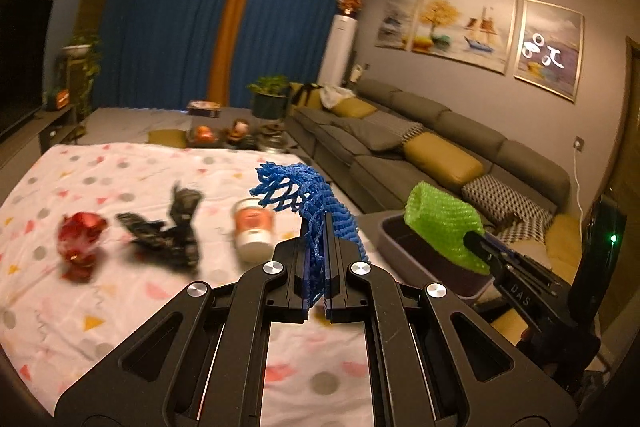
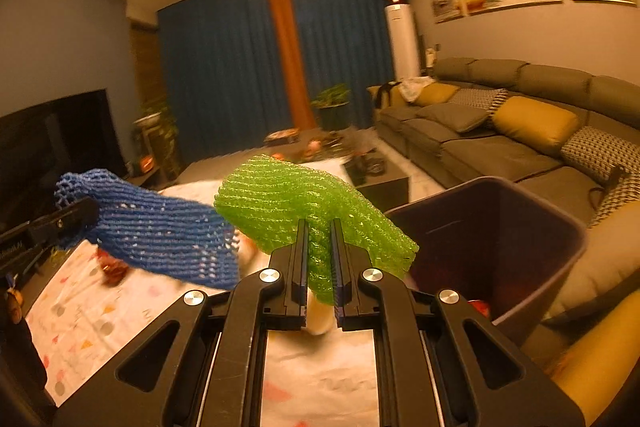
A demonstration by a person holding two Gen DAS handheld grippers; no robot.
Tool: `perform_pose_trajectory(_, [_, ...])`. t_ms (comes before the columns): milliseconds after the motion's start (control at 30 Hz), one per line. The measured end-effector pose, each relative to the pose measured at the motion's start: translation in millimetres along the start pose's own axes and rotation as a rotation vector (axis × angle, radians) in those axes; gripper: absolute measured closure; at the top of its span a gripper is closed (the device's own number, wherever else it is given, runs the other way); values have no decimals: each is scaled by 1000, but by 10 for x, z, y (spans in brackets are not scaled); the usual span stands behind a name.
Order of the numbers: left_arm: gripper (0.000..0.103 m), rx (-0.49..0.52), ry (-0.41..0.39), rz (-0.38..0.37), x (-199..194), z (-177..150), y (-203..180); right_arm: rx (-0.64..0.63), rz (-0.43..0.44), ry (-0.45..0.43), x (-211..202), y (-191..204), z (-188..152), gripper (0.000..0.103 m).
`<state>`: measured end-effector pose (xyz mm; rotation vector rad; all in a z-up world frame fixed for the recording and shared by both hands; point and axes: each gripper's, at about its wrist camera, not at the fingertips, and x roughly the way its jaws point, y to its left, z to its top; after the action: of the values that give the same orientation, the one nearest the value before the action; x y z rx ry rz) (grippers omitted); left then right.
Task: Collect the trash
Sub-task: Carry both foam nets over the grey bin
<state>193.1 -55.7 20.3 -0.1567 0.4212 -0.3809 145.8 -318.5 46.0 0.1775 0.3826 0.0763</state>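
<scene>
Grippers both loaded: left gripper (image 1: 318, 247) was clamped on blue foam net (image 1: 308, 195), held above patterned tablecloth (image 1: 120, 163). Right gripper (image 2: 320, 251) pinched green foam net (image 2: 304, 211) just beside dark trash bin (image 2: 500, 227), w/ red wrapper (image 1: 80, 239), black wrapper (image 1: 168, 231) & cup (image 1: 254, 231) lying on cloth.

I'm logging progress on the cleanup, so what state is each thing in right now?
Left claw: shut on blue net, held above the table.
Right claw: shut on green net.
Blue net: pinched, lifted, drooping.
Green net: pinched, lifted beside the bin.
Bin: upright, open, something red inside.
Cup: on its side on the cloth.
Red wrapper: crumpled, on the cloth.
Black wrapper: crumpled, on the cloth.
</scene>
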Motion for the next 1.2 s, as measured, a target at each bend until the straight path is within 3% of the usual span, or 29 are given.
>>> perform_pose_trajectory(567, [100, 84, 77, -196, 943, 107, -1083, 128, -223, -33, 95, -1020, 71, 92])
perform_pose_trajectory(867, [99, 113, 156, -202, 1448, -35, -1334, 155, -274, -28, 251, -1233, 84, 91])
perform_pose_trajectory(1200, [99, 140, 210, -216, 1692, -138, -1463, 199, -267, -15, 451, -1358, 59, 90])
